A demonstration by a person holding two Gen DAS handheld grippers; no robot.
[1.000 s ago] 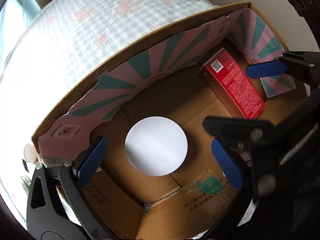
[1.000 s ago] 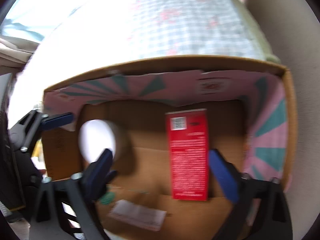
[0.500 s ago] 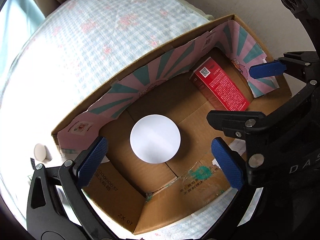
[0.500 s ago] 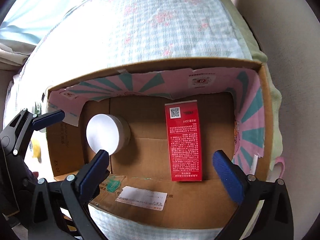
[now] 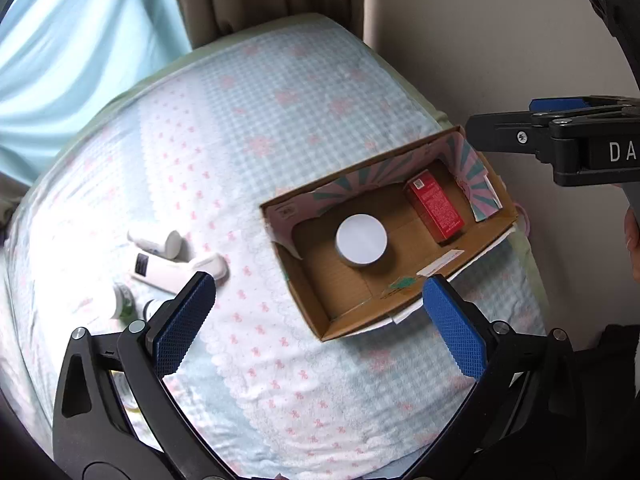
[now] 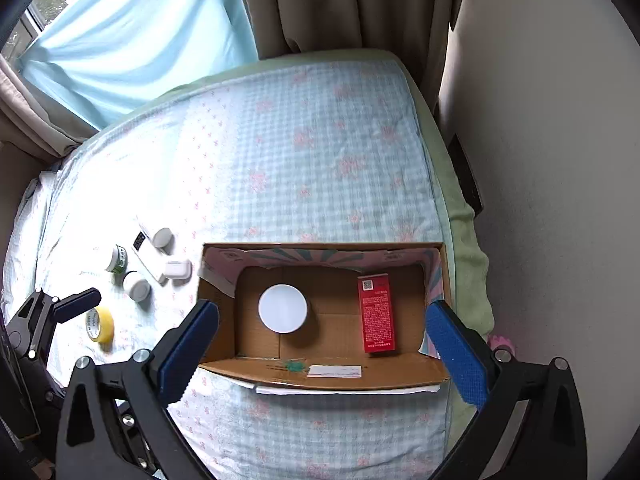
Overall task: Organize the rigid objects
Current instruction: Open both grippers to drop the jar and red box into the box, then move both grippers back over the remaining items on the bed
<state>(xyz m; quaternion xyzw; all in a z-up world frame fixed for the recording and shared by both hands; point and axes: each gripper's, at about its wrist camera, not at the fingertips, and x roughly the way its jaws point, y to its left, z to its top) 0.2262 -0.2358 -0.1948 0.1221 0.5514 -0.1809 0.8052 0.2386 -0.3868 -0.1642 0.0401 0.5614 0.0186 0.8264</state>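
The cardboard box (image 6: 320, 372) is sitting on the bed (image 6: 304, 152) near its wall-side edge, open at the top, with plain brown outer walls and a pink-and-teal sunburst lining showing along its far and right inner walls. Inside it, a round white-lidded jar (image 6: 283, 308) is standing upright toward the left of the floor, and a red carton (image 6: 375, 312) printed with white text and a QR code is lying flat toward the right, well apart from the jar. Out on the checked blue bedspread, to the left of the box, a cluster of small white containers (image 6: 154, 256) is lying loose, with a green-labelled jar (image 6: 116, 259) beside them and a roll of yellow tape (image 6: 100, 324) nearer to you. You are holding your right gripper (image 6: 320, 344) above the near side of the box, its blue pads spread wide and gripping nothing. You are holding your left gripper (image 5: 316, 320) over the bedspread between the box and the containers, likewise spread wide and empty. Curtains (image 6: 344, 4) are hanging behind the bed.
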